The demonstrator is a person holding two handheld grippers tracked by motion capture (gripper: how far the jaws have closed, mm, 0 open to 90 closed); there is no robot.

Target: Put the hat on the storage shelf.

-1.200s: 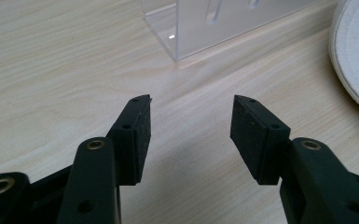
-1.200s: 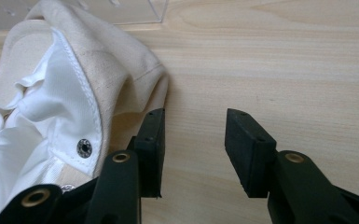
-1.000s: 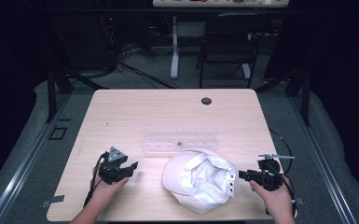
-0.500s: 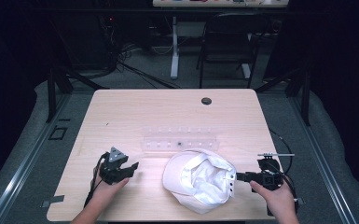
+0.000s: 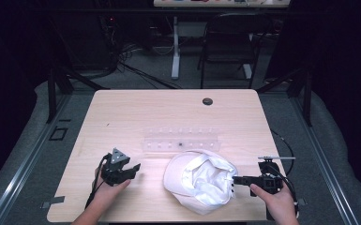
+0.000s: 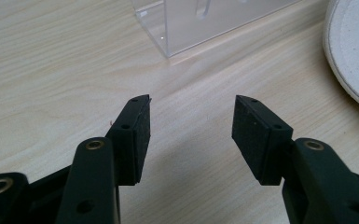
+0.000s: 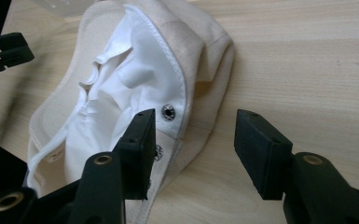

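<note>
The white cap [image 5: 200, 182] lies upside down near the front of the counter [image 5: 122, 112], its back strap end just before the right claw [image 5: 234, 180], whose jaws have just been opening with nothing pinched, while the left claw [image 5: 136, 168] waits open and empty farther off.

The high view is looking forward and down over the whole worktop [image 5: 122, 112]; both gripper views are skimming it closely, sharing the cap [image 5: 201, 180].
</note>
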